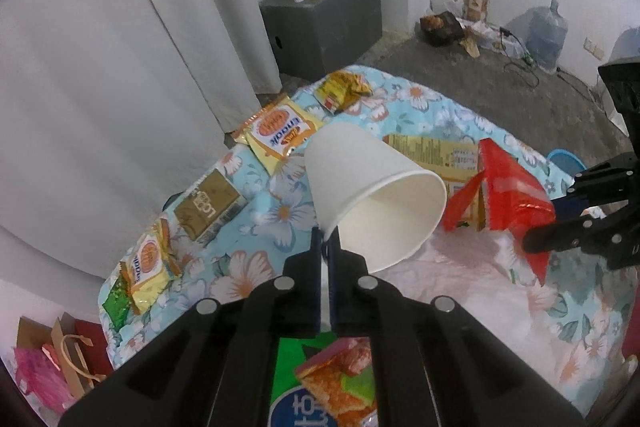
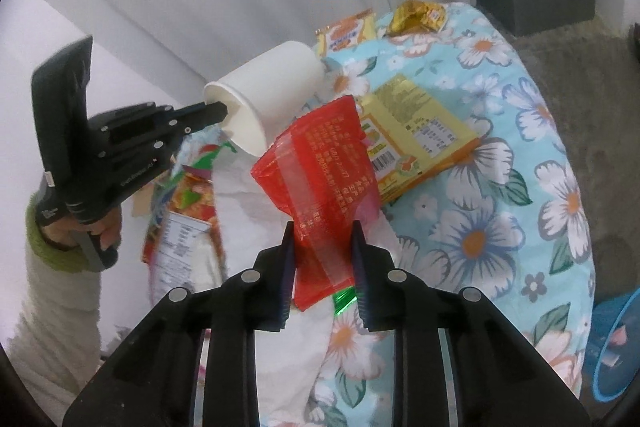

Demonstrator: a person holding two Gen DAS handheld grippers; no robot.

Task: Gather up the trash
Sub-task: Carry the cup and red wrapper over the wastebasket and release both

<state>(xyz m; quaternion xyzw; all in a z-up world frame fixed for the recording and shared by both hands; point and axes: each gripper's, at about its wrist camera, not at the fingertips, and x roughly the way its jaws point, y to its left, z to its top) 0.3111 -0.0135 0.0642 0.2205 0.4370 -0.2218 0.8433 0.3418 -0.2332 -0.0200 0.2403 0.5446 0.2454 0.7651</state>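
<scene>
The left gripper [image 1: 326, 247] is clamped on the rim of a white paper cup [image 1: 372, 195], lifted clear above the floral blanket [image 1: 460, 107]. The right gripper [image 2: 322, 259] grasps a red wrapper [image 2: 320, 167] beside the yellow packet [image 2: 420, 123], near the blanket's edge.

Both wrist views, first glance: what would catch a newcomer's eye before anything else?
The white paper cup, pinched by its rim in the shut jaws of the left gripper and tipped on its side above the floral bedspread. Next, the red snack wrapper, crumpled between the jaws of the right gripper. Yellow biscuit packets lie scattered along the bedspread's far edge by the curtain.
</scene>
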